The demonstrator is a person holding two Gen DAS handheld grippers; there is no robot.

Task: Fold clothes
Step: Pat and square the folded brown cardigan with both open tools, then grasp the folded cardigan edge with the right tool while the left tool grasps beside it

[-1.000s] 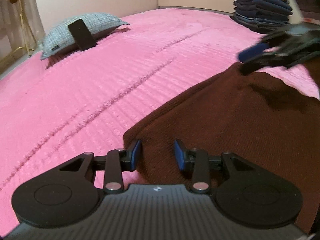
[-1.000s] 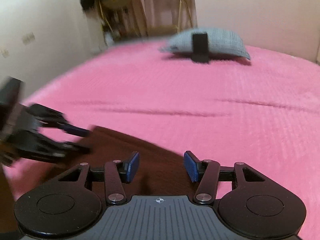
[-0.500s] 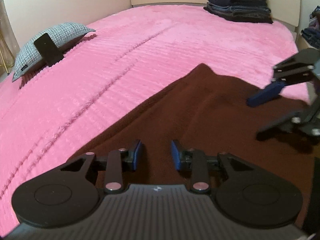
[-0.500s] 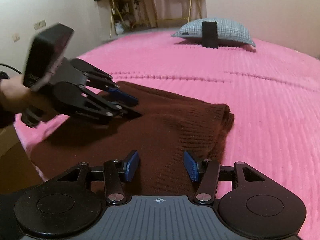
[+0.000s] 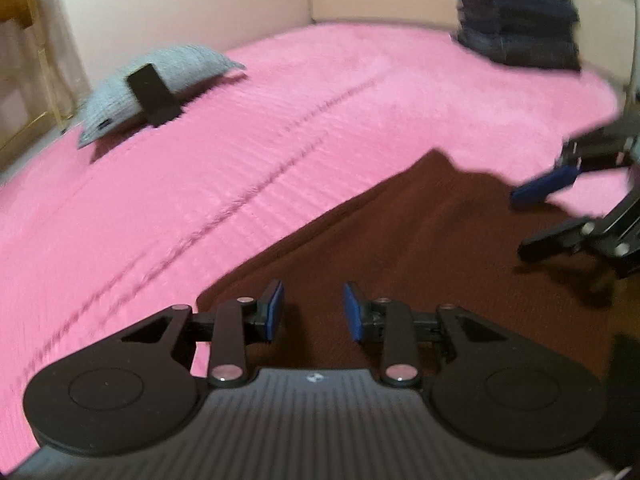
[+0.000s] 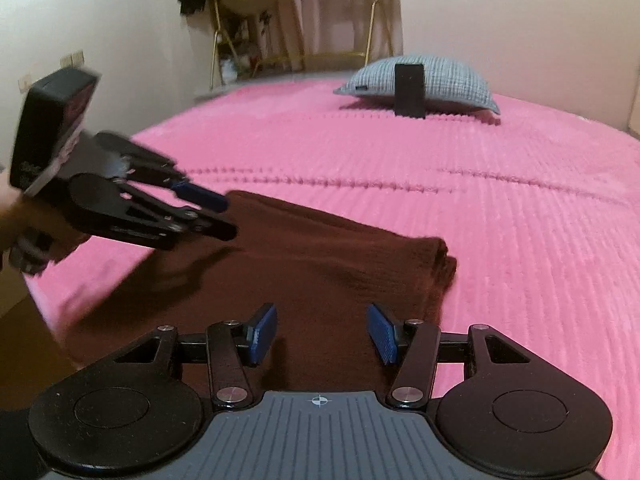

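Above the brown sweater [image 6: 320, 264], both grippers' jaws spread, pink bedspread [image 6: 520, 216] wide beyond

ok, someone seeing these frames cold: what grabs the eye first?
The bright pink bedspread fills both views, with a dark brown knit garment lying folded near its front edge. Both grippers, left and right, hang open over the garment, holding nothing. Further back, a grey pillow props a black phone, and a stack of folded dark clothes sits at a far corner.

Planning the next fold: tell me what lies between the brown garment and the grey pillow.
Only bare pink bedspread between brown garment and grey pillow, clearest in the right wrist view.
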